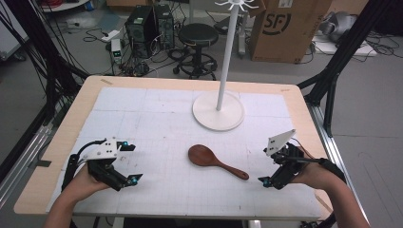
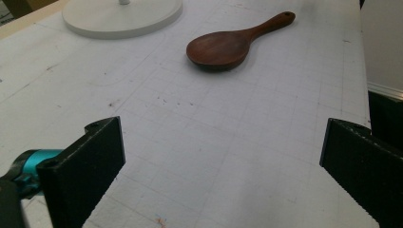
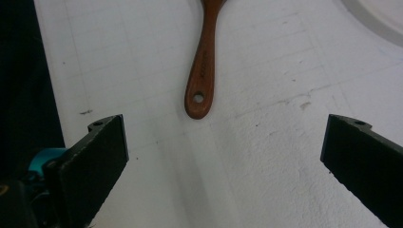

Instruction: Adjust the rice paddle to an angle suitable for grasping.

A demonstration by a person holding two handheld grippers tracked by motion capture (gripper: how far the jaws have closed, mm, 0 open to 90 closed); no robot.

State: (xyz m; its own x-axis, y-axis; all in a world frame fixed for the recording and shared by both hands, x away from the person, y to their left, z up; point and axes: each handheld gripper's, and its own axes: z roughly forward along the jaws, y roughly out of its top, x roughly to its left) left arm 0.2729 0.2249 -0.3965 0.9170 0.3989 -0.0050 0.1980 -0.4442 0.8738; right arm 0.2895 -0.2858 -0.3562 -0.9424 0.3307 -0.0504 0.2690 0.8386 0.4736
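On the counter: wooden spoon (image 1: 214,160) lying flat mid-mat, bowl toward the left, handle pointing at the right side
Left gripper (image 1: 129,162): jaws spread wide, gripping nothing, hand low near the left edge, aimed across at the spoon's bowl, well apart from it
Right gripper (image 1: 267,166): also gaping, nothing held, forearm coming in from the bottom right, handle tip just ahead between the jaws
Behind the spoon: white stand base (image 1: 218,110), near but apart
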